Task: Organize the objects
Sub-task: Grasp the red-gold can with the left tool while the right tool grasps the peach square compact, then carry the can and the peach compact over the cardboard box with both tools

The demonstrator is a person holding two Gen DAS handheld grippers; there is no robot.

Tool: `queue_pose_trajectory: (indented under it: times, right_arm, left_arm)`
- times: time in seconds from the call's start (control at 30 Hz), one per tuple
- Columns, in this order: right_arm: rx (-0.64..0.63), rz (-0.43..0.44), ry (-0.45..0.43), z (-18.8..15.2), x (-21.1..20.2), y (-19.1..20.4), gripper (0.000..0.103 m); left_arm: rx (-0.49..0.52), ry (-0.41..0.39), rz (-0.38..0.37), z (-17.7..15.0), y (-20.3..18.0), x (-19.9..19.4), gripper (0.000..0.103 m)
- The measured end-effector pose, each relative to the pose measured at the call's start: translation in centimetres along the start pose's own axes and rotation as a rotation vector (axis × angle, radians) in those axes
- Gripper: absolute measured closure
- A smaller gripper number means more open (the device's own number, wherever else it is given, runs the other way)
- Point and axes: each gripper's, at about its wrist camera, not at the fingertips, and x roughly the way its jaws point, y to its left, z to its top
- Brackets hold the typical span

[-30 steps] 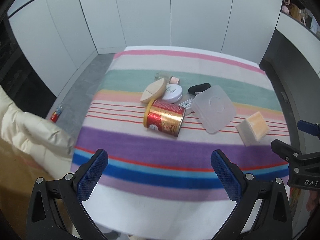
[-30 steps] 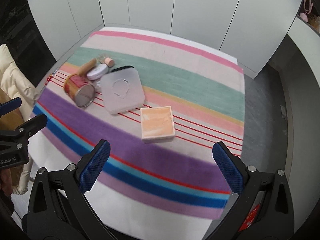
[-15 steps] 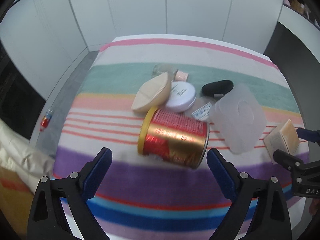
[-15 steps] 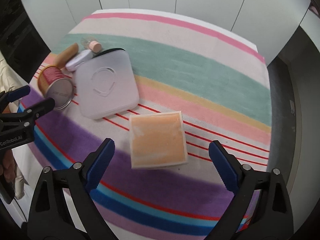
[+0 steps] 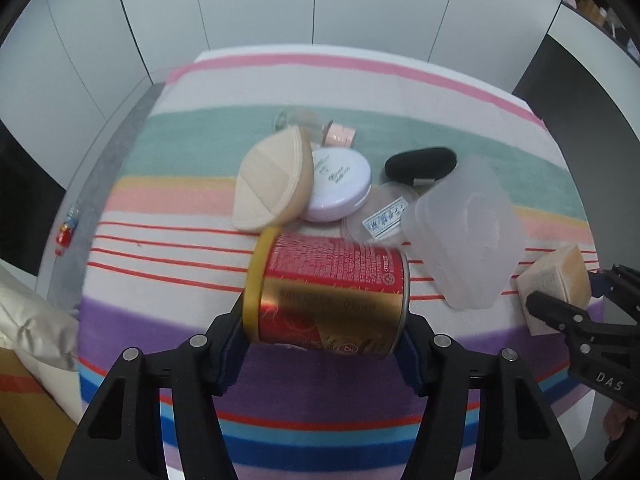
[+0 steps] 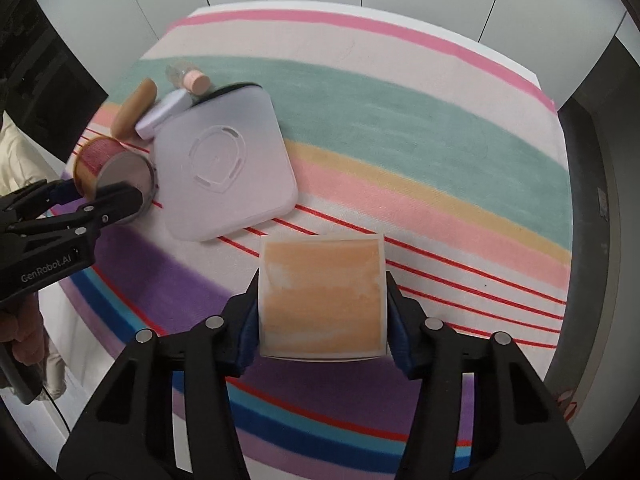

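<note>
Right, both claws are loaded. The left claw [image 5: 325, 332] is clamped across a red-and-gold tin [image 5: 326, 296] lying on its side, one blue pad on the yellow-rimmed end, the other on the silver-rimmed end, its black fingers reaching forward low over the bench. The right claw [image 6: 321, 316] grips the peach-topped square box [image 6: 321, 298] from both sides, pads tight against its white walls, the box sitting flat between the fingers.

Just ahead and right of the left claw, touching the tin's far end, sits a frosted plastic container [image 5: 466, 236], upside down, a moulded ring on its upturned base. Straight ahead beyond the tin: a beige wedge-shaped pouch [image 5: 274, 184] leaning on a round white compact [image 5: 340, 184], and behind those a small clear bottle with a pink cap [image 5: 316, 130] on its side. A black oval case [image 5: 420, 162] lies farther ahead to the right, with a thin clear disc carrying a blue-and-white label [image 5: 386, 216] in front of it.

From the right claw's view, the container lies ahead and left, with the left claw and its tin farther left still.

Everything rests on a striped cloth [image 6: 420, 120] covering the bench: purple and blue bands nearest the claws, thin red lines, then peach, yellow, green and pink farther ahead. White cabinet panels [image 5: 260, 4] close the room behind. Off the left edge, on grey floor, a small red object [image 5: 64, 236].
</note>
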Motion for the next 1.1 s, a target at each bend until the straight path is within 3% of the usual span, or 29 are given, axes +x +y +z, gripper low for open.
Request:
queue_pose_trajectory:
  times: [0.23, 0.53, 0.77, 1.1]
  right_arm:
    - [0.012, 0.0, -0.045, -0.4, -3.6, -0.2, 0.049]
    - [-0.018, 0.005, -0.104, -1.1, -10.3, 1.1, 0.049]
    - [-0.044, -0.037, -0.129, -2.5, -15.0, 2.8, 0.049]
    - [-0.012, -0.002, -0.174, -5.9, -20.5, 3.8, 0.049]
  left_arm:
    - [0.028, -0.034, 0.027, -0.2, -1.2, -3.6, 0.041]
    - [-0.008, -0.091, 0.002, -1.4, -2.2, -10.4, 0.041]
    - [-0.036, -0.133, -0.006, -3.4, -3.0, -16.0, 0.041]
    - [-0.042, -0.203, 0.026, -7.6, -4.6, -22.8, 0.041]
